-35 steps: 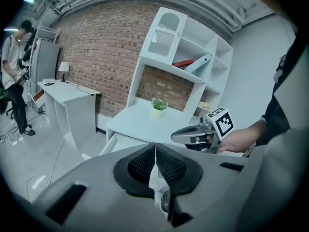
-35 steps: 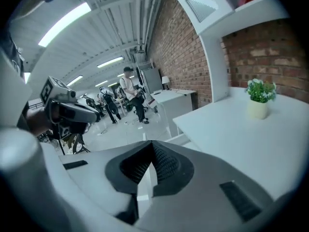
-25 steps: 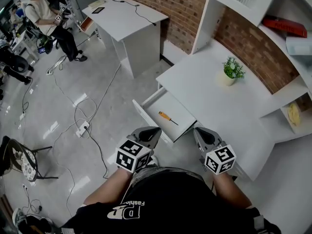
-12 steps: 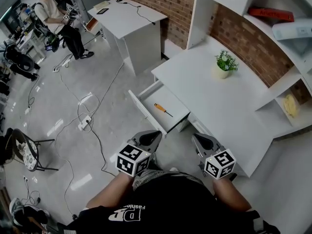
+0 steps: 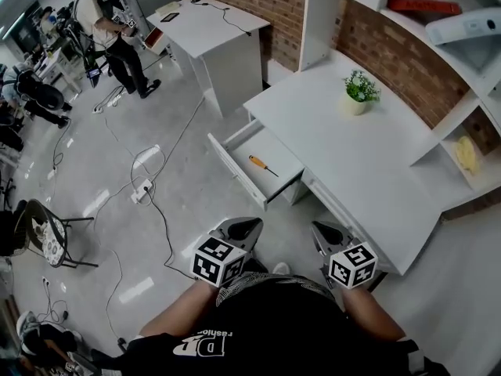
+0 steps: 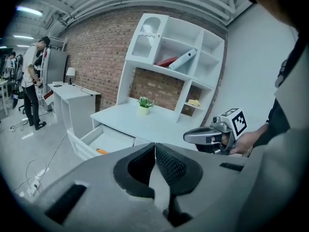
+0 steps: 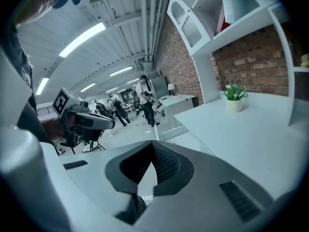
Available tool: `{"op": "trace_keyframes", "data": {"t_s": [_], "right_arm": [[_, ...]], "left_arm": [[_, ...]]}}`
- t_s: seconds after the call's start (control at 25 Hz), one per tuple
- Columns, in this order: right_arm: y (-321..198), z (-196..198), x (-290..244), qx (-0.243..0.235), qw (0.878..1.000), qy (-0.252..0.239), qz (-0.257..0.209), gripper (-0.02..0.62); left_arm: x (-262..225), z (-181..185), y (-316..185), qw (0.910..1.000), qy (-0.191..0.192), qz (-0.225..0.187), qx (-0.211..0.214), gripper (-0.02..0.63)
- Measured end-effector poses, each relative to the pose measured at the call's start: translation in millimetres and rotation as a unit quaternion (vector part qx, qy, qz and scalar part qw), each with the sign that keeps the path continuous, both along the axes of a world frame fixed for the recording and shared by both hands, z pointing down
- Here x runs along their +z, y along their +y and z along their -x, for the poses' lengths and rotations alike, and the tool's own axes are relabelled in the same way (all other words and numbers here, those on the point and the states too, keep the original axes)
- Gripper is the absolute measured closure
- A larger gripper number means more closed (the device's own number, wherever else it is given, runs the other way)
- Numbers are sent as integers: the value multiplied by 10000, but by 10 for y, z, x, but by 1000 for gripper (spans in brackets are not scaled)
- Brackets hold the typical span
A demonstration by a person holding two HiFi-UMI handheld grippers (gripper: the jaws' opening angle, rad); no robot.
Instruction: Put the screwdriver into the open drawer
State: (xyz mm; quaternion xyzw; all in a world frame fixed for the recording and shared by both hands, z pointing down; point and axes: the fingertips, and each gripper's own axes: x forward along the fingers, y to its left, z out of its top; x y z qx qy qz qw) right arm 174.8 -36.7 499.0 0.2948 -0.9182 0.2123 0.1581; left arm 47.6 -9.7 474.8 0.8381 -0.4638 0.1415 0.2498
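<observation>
Drawing back from the surface, the left hand-held gripper and right hand-held gripper stay closed and empty, the screwdriver lying ahead in the open drawer, job seemingly done.

We've got the drawer pulled out and open on top; the screwdriver takes the middle, room either side; the desk edge overhangs its back; plant sits well off; power strip clutters the floor left of it.

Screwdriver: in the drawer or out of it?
In. The orange-handled screwdriver lies flat on the bottom of the pulled-out drawer of the white desk.
</observation>
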Motion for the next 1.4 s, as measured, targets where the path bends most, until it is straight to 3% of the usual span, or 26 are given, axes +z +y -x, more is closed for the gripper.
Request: {"op": "trace_keyframes", "data": {"t_s": [1.4], "right_arm": [[201,-130,-170,-90,9997,-99,-221,591]], "left_arm": [[-168,-146,89,9996,-145,-233,16,586]]}}
